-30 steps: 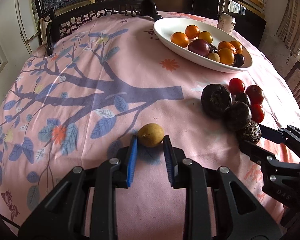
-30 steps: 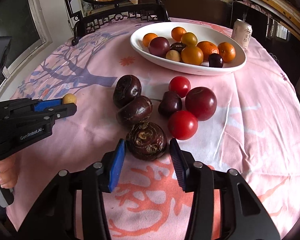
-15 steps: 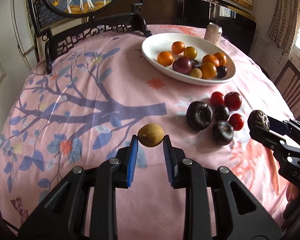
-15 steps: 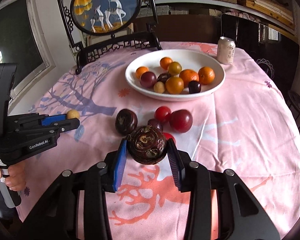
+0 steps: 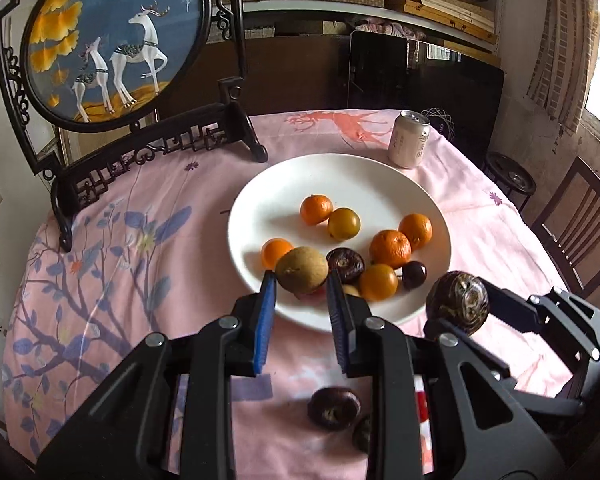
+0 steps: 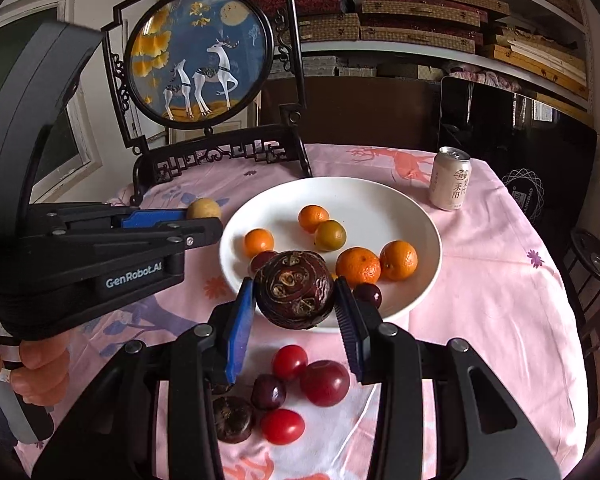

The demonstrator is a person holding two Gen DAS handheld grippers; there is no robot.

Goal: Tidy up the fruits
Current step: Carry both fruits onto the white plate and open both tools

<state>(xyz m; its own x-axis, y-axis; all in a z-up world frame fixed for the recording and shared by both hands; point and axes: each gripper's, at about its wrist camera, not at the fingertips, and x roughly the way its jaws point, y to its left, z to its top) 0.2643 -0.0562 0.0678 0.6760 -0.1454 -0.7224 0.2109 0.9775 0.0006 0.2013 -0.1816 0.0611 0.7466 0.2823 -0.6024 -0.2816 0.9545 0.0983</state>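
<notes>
Several fruits already sit in the white plate (image 5: 260,184). The left gripper (image 5: 301,276) holds a yellow-brown fruit (image 5: 301,270) and the right gripper (image 6: 295,292) a dark fruit (image 6: 295,289) above its near rim; more red and dark fruits (image 6: 324,382) wait on the bench (image 6: 500,280).

The left gripper (image 5: 301,286) clamps a tan-green fruit (image 5: 301,270) between its blue pads over the near rim of the white plate (image 5: 352,184), with the right gripper (image 5: 466,312) gripping a dark wrinkled fruit (image 5: 458,297) just right of the fingers.

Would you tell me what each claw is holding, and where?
Left claw pinches the tan fruit across its sides; right claw grips the dark wrinkled fruit likewise.
</notes>
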